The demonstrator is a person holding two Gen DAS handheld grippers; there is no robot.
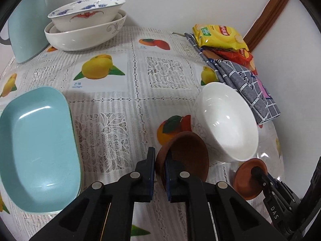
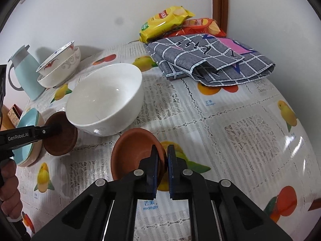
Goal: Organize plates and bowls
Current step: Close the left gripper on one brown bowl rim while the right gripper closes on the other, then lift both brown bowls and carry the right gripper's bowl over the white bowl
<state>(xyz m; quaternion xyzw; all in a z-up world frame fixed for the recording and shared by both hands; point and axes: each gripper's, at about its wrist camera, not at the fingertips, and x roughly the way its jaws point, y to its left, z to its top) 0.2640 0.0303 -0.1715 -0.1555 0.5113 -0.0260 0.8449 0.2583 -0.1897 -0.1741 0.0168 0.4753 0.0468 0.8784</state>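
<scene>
I angle both grippers steeply down, left gripper [image 1: 159,157] clamping the dark brown saucer [image 1: 184,152], right gripper [image 2: 163,156] clamping the terracotta saucer [image 2: 134,152]; only my left view shows the teal dish [image 1: 38,136] interior.

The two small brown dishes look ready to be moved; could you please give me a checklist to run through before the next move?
1. Left claw shut on the dark brown dish rim: ok.
2. Right claw shut on the lighter brown dish rim: ok.
3. Both dishes lifted off the tablecloth: cannot tell.
4. Dishes apart from each other: ok.
5. White bowl close beside both dishes, clearance: cannot tell.
6. Blue trays open on top: ok.
</scene>
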